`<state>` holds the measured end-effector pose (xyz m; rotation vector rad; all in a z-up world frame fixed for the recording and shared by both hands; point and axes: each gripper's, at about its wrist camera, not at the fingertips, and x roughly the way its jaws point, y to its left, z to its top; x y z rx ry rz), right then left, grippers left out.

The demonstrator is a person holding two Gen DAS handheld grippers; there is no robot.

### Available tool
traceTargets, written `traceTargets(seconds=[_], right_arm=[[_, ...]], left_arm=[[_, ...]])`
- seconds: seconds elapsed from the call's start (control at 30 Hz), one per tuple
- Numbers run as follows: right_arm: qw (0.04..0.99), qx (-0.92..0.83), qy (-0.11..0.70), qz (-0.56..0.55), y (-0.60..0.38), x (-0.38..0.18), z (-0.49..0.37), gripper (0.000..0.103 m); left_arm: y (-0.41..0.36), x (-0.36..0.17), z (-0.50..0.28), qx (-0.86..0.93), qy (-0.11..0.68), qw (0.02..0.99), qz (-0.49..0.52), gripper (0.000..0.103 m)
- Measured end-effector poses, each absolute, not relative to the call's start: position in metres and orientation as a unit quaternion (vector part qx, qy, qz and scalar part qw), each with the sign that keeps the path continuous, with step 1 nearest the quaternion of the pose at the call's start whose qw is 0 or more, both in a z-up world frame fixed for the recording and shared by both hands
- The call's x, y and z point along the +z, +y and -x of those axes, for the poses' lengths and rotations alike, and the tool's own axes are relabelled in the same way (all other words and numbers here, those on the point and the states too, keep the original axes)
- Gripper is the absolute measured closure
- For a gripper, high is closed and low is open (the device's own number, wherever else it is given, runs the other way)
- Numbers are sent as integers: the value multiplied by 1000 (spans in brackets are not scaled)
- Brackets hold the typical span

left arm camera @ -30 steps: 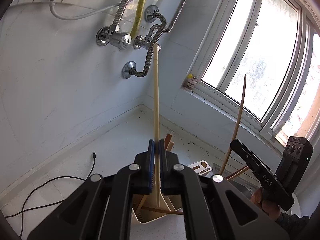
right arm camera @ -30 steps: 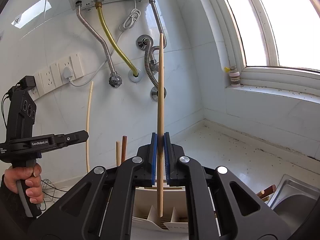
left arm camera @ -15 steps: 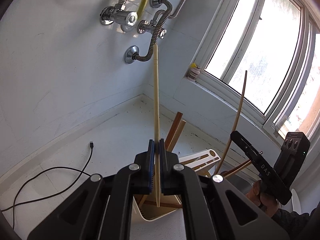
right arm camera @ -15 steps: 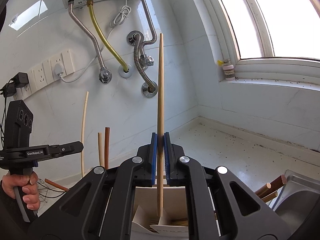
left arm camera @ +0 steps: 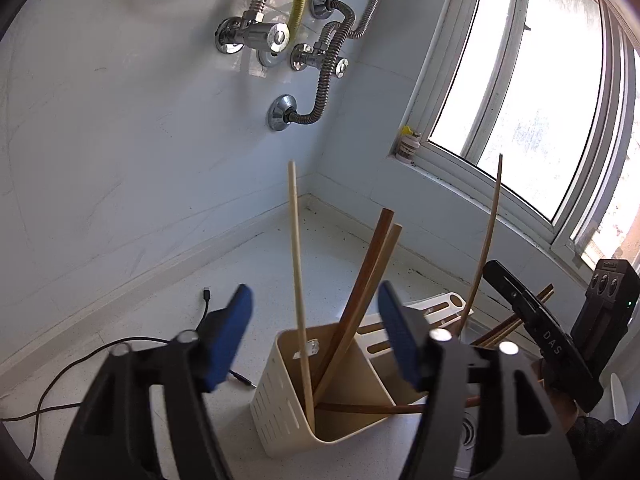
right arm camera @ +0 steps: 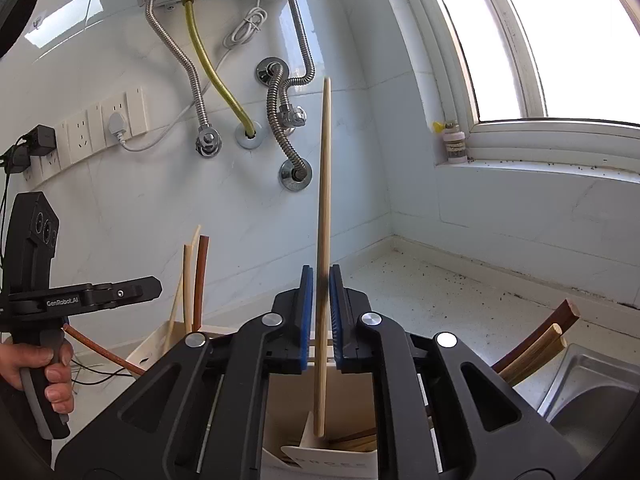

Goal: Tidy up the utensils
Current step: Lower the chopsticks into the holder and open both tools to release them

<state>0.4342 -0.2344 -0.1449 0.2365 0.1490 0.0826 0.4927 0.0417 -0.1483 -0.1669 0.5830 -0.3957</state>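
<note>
White desk (left arm camera: 132, 320): left hand-held gripper (left arm camera: 312, 320) gapes above caddy (left arm camera: 288, 392); right hand-held gripper (right arm camera: 319, 312) loosely brackets chopstick (right arm camera: 323, 220) over caddy.

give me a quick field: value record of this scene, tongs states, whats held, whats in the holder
left tongs: open, holding nothing
right tongs: blue pads beside a light chopstick; contact unclear
right chopstick pose: upright, lower tip over the holder
holder: cream slotted utensil caddy on the white counter
in holder: pale chopstick standing upright, brown chopstick and tan chopstick leaning together
nearby: sink at right, black cable on counter
</note>
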Motion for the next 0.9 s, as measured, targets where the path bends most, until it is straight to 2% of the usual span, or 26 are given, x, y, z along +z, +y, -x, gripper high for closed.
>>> traceTargets(seconds=[0.07, 0.53, 0.9], right_arm=[[991, 37, 63, -112, -232, -143, -430, 58], [990, 34, 29, -134, -237, -121, -410, 57], [990, 49, -10, -133, -223, -76, -384, 57]], left_arm=[[40, -146, -487, -191, 268, 941, 74, 24], [46, -124, -474, -185, 259, 946, 68, 24], [64, -59, -432, -163, 220, 961, 41, 18]])
